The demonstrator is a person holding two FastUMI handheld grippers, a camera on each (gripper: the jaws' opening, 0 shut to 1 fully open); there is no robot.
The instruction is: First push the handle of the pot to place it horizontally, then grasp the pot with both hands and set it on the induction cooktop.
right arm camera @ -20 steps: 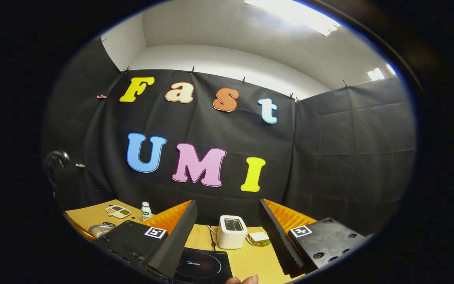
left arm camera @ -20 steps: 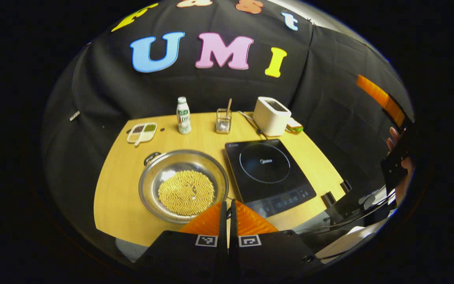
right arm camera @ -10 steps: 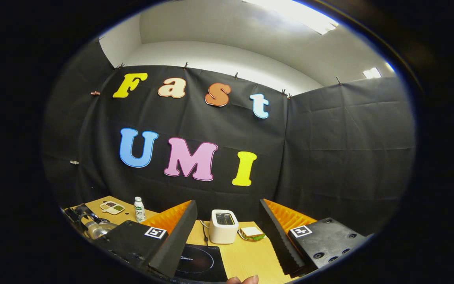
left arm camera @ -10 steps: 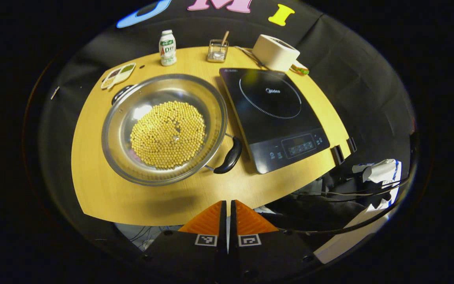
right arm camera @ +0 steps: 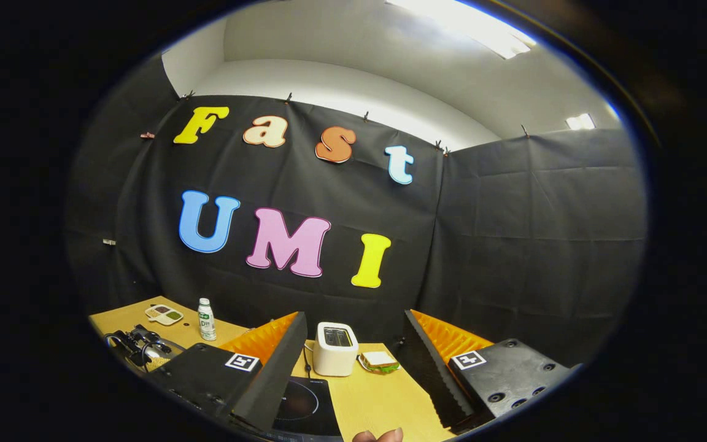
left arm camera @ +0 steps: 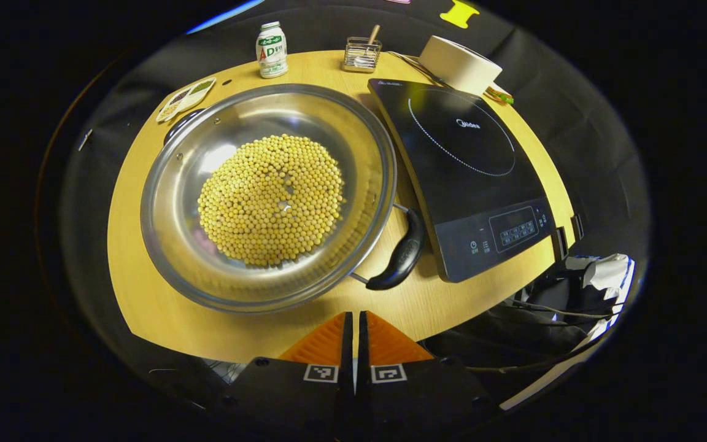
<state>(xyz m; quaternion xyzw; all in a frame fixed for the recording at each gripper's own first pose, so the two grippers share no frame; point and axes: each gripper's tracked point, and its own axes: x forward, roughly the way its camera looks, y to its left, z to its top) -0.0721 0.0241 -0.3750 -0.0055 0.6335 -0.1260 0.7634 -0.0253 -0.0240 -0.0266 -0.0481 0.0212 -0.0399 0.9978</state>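
Your left gripper (left arm camera: 353,319), jaws closed and empty, hovers near the pot (left arm camera: 267,196), just beside the induction cooktop (left arm camera: 470,178). Your right gripper (right arm camera: 353,368) is wide open, empty. Push the near handle (left arm camera: 399,258) hard and the beans (left arm camera: 270,199) may spill. The far handle is mostly hidden

Recording booth: black cloth wall (right arm camera: 513,245), staged table (left arm camera: 145,294).

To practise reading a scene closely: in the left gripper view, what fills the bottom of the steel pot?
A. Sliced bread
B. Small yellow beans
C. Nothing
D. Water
B: the pot holds a mound of small yellow beans across its base, sitting on the wooden table left of the induction cooktop.
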